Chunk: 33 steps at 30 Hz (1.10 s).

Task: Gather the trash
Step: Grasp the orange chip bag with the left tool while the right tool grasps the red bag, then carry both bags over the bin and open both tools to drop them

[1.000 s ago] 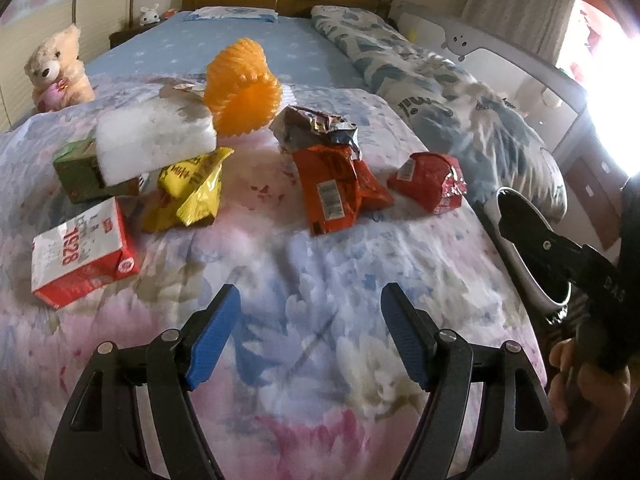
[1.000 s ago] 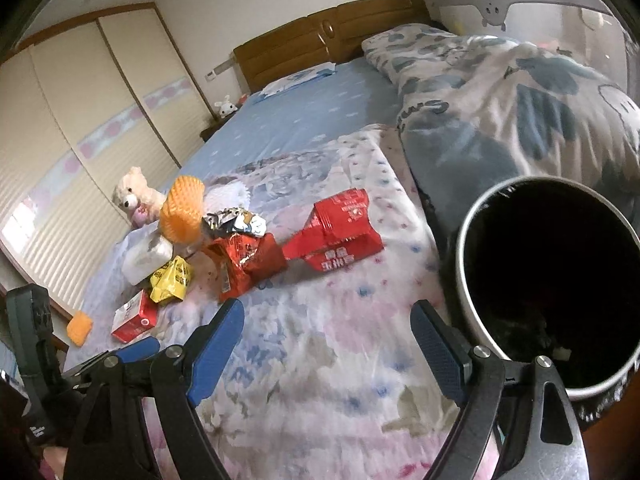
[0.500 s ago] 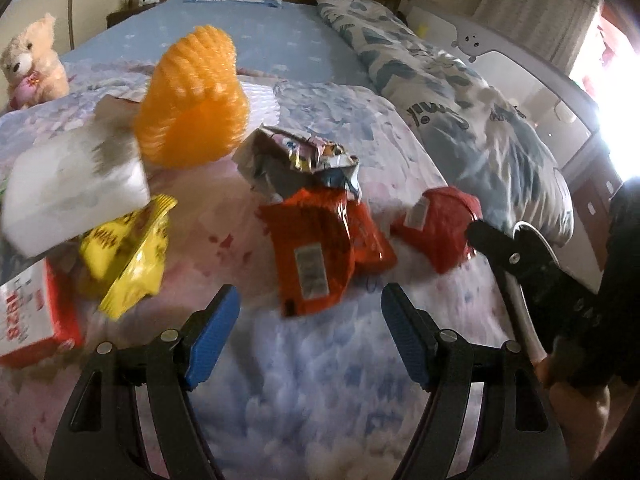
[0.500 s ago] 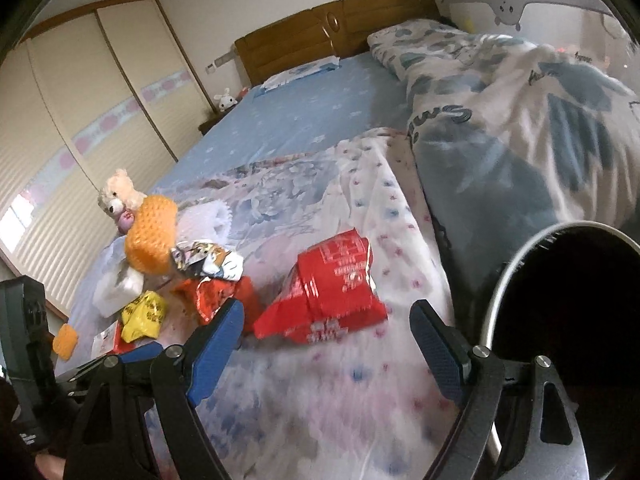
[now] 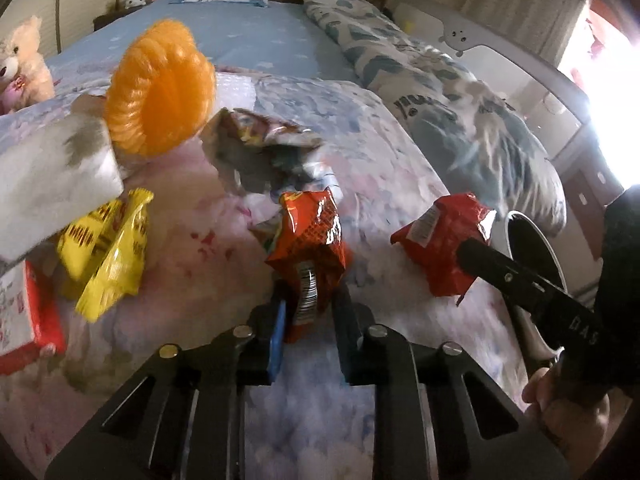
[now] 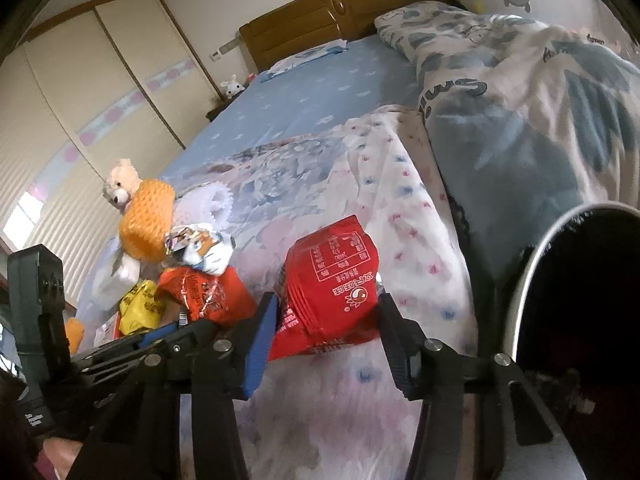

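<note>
On the flowered bedspread (image 5: pixel 360 152) my left gripper (image 5: pixel 311 311) is shut on the near end of an orange-red snack wrapper (image 5: pixel 312 232), seen from the right wrist as the same wrapper (image 6: pixel 208 292). To its right lies a red packet (image 5: pixel 440 248). In the right wrist view that red packet (image 6: pixel 336 280) stands bunched up between the fingers of my right gripper (image 6: pixel 326 320). Those jaws are closing, and both pads touch its sides. A black bin with a white rim (image 6: pixel 532 268) stands at the bed's right edge, close beside the right gripper.
Further trash lies to the left: a yellow wrapper (image 5: pixel 108 256), a silver crumpled wrapper (image 5: pixel 264 152), an orange foam net (image 5: pixel 160 88), a white foam block (image 5: pixel 52 176) and a red-and-white carton (image 5: pixel 24 320). A teddy bear (image 5: pixel 24 60) and a rumpled grey-blue duvet (image 5: pixel 460 120) flank them.
Both grippers moved forward over the bedspread and their jaws came together: the left onto the orange-red wrapper, the right around the red packet, which now stands bunched up.
</note>
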Available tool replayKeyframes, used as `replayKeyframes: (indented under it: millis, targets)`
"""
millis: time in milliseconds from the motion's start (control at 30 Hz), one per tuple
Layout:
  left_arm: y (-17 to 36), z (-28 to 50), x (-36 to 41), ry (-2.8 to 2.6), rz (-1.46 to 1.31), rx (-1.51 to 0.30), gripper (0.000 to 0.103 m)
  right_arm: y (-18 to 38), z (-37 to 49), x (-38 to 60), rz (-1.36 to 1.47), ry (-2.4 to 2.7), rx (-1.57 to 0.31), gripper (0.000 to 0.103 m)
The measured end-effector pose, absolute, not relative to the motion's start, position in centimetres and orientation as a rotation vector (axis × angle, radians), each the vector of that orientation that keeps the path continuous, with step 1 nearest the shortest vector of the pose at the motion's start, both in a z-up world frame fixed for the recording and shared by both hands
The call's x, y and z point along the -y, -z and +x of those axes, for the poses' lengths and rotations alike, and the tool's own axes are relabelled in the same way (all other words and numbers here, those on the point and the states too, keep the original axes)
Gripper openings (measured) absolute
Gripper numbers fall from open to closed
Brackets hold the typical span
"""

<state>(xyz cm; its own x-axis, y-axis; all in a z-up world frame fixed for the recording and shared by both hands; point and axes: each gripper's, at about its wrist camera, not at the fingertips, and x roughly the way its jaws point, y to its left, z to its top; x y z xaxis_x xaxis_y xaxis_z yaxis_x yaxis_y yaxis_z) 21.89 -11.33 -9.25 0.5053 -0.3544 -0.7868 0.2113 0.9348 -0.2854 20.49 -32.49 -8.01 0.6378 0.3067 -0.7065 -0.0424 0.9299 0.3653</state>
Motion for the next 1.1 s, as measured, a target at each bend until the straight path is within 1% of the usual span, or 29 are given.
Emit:
replayKeyframes:
  millis: [400, 1100]
  targets:
    - [7.3, 16.6, 12.1, 0.443, -0.153, -0.961, 0.016, 5.6, 14.9, 33.7, 0.384, -0.196, -0.792, 0.050]
    - [4.4, 12.4, 18.1, 0.593, -0.063, -0.924, 0.016, 3.8, 7.1, 40.2, 0.470, -0.056, -0.699, 0.051]
